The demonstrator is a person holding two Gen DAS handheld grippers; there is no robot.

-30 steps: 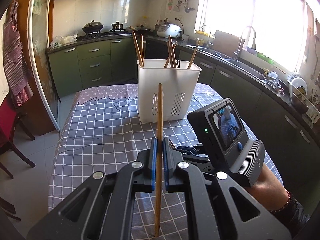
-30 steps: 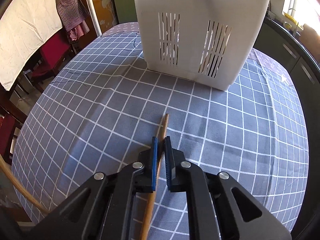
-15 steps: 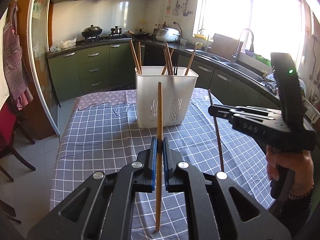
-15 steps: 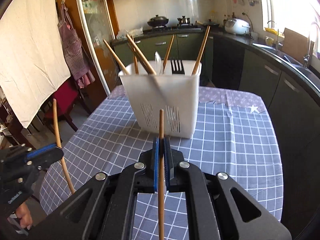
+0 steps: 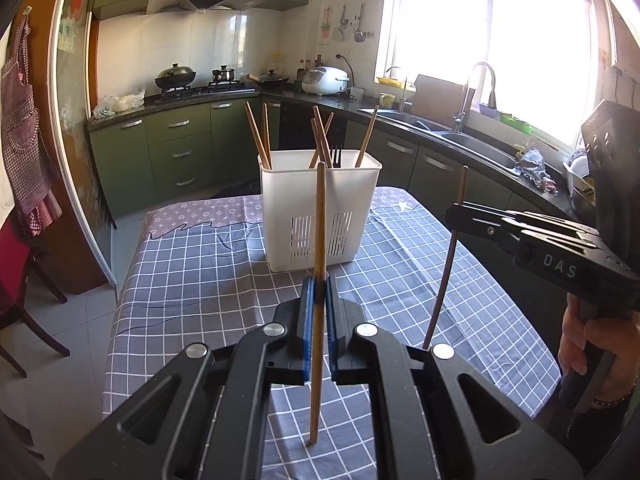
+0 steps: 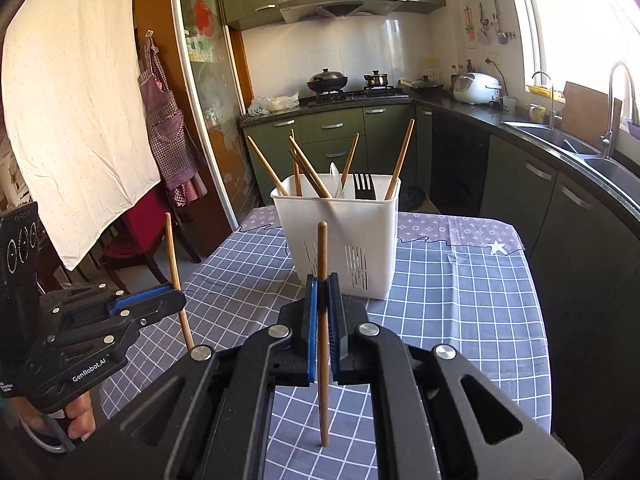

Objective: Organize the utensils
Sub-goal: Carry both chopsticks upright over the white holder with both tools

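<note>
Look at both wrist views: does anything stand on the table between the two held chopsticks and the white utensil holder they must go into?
Nothing visible does. The left gripper and right gripper each clamp an upright chopstick, and only bare checked tablecloth lies before the white utensil holder. Chopsticks already lean across its open top.

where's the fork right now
The fork stands tines-up inside the white utensil basket on the checked tablecloth, right of the spoon, among chopsticks.

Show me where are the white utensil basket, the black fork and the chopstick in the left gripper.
white utensil basket (image 6: 340, 232): right wrist view, front wall.
black fork (image 6: 362, 184): right wrist view, tines.
chopstick (image 5: 320, 216): left wrist view, upper shaft.
</note>
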